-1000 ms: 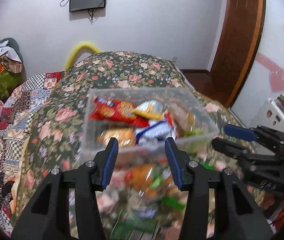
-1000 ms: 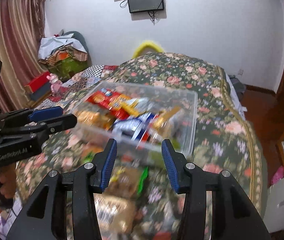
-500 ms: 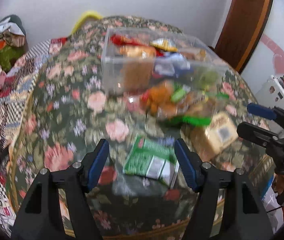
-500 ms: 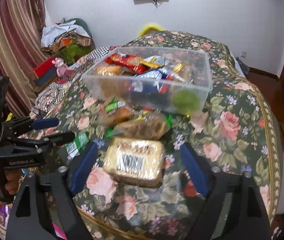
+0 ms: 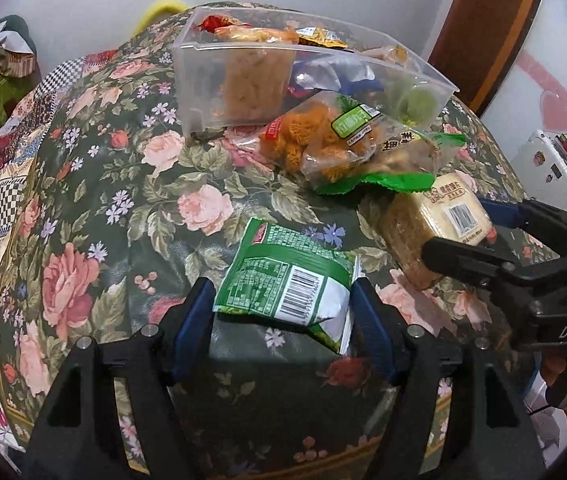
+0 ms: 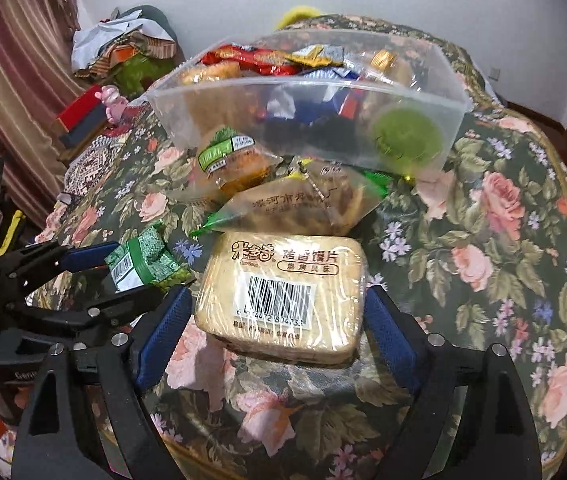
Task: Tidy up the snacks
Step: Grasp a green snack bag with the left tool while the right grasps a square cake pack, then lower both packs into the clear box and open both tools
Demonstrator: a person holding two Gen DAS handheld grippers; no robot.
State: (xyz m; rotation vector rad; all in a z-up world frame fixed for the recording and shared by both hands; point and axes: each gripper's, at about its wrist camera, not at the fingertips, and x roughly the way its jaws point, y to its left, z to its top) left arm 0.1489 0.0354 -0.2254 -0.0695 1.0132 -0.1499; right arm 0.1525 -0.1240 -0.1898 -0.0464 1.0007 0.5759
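You are at the pick-up step: two loose snacks are lined up for grasping, and the clear plastic bin [image 5: 243, 68], already stocked with wrapped snacks, stands further back on the floral bedspread [image 5: 83, 184].

On the left, your left gripper [image 5: 283, 312] points steeply down at the green foil snack packet [image 5: 283, 276], which lies flat on the bedspread, barcode up. Its jaws are opening and straddle the packet's near end; the blue pads stand just beside its edges, and whether the right pad brushes the crimped seam cannot be told. Next, I judge, you need to sink a little so the pads bracket the packet's body, then close gently, since a thin pouch may slide or crumple.

In the middle, behind both packets, two clear bags of orange-brown pastries [image 6: 239, 160] lean against the bin's front wall.

On the right, your right gripper [image 6: 279, 328] also tilts steeply down, jaws spread wide around the near end of the tan rectangular pack of toasted bun slices [image 6: 283, 288], which lies label up. The pads look just clear of its sides. This pack is broad and stiff, so a square squeeze across its width should hold it.
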